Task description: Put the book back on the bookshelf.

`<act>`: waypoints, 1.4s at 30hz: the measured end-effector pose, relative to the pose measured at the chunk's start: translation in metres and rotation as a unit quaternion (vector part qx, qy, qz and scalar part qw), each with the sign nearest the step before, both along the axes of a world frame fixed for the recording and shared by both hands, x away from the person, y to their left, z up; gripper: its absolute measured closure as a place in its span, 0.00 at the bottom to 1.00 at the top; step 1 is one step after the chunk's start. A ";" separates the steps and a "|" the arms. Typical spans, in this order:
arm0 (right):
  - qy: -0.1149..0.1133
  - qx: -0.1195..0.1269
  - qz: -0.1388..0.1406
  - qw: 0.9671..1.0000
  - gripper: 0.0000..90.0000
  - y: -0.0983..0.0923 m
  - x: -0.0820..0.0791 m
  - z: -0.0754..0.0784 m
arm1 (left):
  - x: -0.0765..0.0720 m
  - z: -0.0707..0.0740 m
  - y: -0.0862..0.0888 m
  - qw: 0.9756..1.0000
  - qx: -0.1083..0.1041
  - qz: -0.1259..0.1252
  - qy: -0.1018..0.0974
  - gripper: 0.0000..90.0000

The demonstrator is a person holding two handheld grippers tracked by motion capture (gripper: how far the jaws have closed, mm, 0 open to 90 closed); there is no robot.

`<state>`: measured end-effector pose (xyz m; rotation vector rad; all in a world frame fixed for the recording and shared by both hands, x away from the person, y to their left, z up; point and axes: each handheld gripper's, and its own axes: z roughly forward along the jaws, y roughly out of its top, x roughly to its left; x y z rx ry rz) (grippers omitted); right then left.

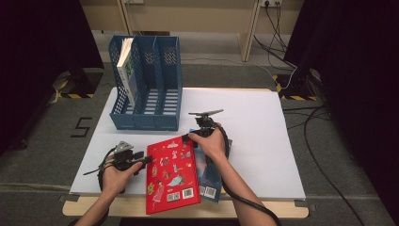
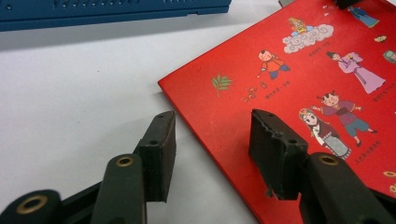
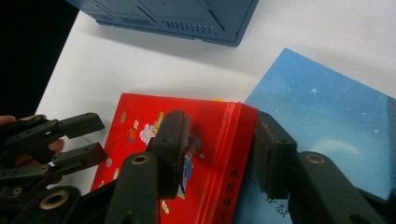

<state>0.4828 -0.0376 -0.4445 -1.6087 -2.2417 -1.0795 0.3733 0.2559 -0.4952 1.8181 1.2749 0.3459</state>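
A red book (image 1: 171, 174) with cartoon figures lies at the table's front edge, partly on top of a blue book (image 1: 209, 176). My right gripper (image 1: 189, 137) is at its far right corner. In the right gripper view its jaws (image 3: 219, 126) close across that corner of the red book (image 3: 135, 116), one pad on the cover and the other against the spine side, above the blue book (image 3: 322, 116). My left gripper (image 1: 145, 160) is at the book's left edge. Its jaws (image 2: 212, 126) stand open astride that edge, one over the red cover (image 2: 299, 84) and one over bare table.
A blue file rack (image 1: 146, 89) stands at the back left of the white table (image 1: 254, 122), with a green and white book (image 1: 126, 66) upright in its left slot. Cables lie on the floor to the right. The left gripper (image 3: 60, 140) shows in the right gripper view.
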 end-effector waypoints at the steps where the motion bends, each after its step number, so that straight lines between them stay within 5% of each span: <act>1: -0.001 0.003 -0.001 1.000 0.68 0.000 0.000 0.001 | 0.000 0.000 0.000 1.000 0.000 0.000 0.000 0.56; 14: 0.012 0.049 -0.005 0.999 0.79 -0.004 0.000 0.016 | -0.002 0.002 0.005 1.000 -0.016 0.004 0.001 0.55; 18: 0.023 0.069 -0.009 0.997 0.81 -0.008 0.000 0.019 | -0.002 0.006 0.010 1.000 -0.024 0.011 -0.015 0.55; 26: 0.009 0.077 -0.020 0.997 0.83 -0.018 -0.002 0.033 | 0.000 0.008 0.010 0.999 -0.028 0.017 -0.021 0.59; 30: 0.009 0.081 -0.036 0.996 0.84 -0.027 -0.002 0.037 | -0.003 0.013 0.007 0.998 -0.012 0.023 -0.050 0.62; 42: 0.001 0.074 -0.090 0.993 0.84 -0.050 -0.001 0.047 | 0.007 0.005 -0.014 0.999 0.029 -0.019 0.009 0.74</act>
